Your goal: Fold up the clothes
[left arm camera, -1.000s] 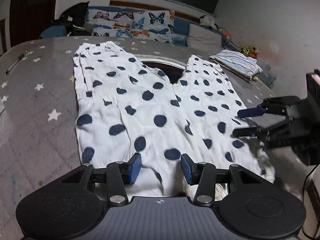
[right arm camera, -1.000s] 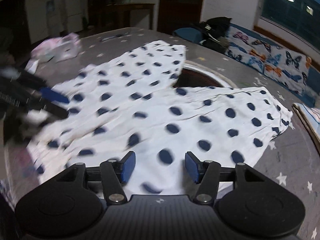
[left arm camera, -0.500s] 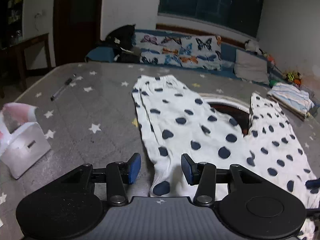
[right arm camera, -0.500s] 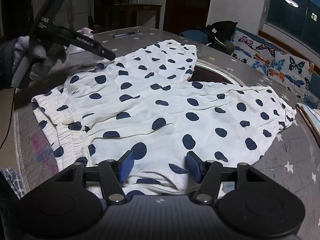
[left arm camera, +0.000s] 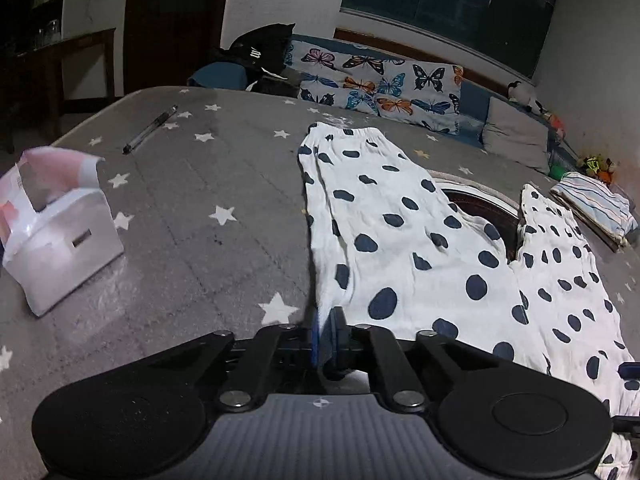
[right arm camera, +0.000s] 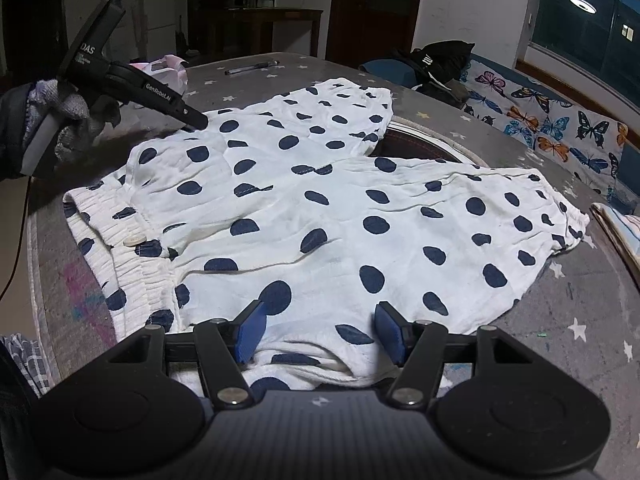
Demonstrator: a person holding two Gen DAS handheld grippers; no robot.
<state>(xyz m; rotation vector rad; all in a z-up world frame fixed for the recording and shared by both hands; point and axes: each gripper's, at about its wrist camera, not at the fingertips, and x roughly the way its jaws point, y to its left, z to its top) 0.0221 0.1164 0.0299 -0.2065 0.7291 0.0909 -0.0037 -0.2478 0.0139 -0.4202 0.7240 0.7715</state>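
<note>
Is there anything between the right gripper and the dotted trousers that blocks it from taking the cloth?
Nothing visible does. The right gripper hangs open directly over the trousers, with bare cloth between its fingers.

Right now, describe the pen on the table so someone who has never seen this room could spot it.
Start at the grey star-print table cover and look to its far edge, left of the polka-dot trousers. The pen lies alone beyond the white box; it is the only thin dark stick there.
</note>
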